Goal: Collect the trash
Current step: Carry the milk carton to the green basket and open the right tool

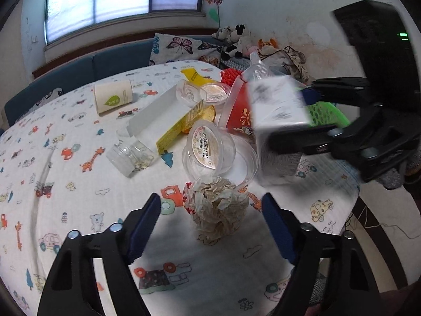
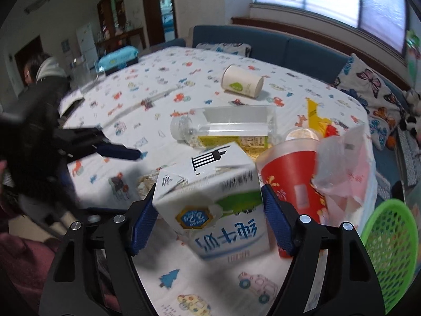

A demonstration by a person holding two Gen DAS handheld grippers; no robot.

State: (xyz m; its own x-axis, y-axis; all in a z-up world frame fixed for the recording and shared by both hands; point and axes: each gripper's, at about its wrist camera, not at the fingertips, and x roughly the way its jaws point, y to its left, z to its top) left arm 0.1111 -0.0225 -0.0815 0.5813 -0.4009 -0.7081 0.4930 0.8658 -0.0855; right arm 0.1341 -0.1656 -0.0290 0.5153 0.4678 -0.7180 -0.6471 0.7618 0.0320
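Observation:
My right gripper [image 2: 210, 210] is shut on a white milk carton [image 2: 213, 202] and holds it above the table; in the left wrist view the carton [image 1: 279, 121] is blurred, held at the right. My left gripper [image 1: 210, 216] is open, its fingers on either side of a crumpled paper ball [image 1: 218, 213] on the tablecloth. A green mesh basket [image 2: 392, 247] stands at the right, partly hidden behind the carton in the left wrist view [image 1: 329, 113]. A red cup [image 2: 292, 181] with a plastic bag [image 2: 342, 163] stands beside the carton.
More litter lies on the table: a clear bottle [image 2: 223, 126], a paper cup [image 2: 242, 81], jelly cups [image 1: 210, 144], a yellow wrapper [image 1: 181, 126], a small jar [image 1: 131, 155]. A blue sofa with a butterfly pillow [image 1: 181, 47] lies behind.

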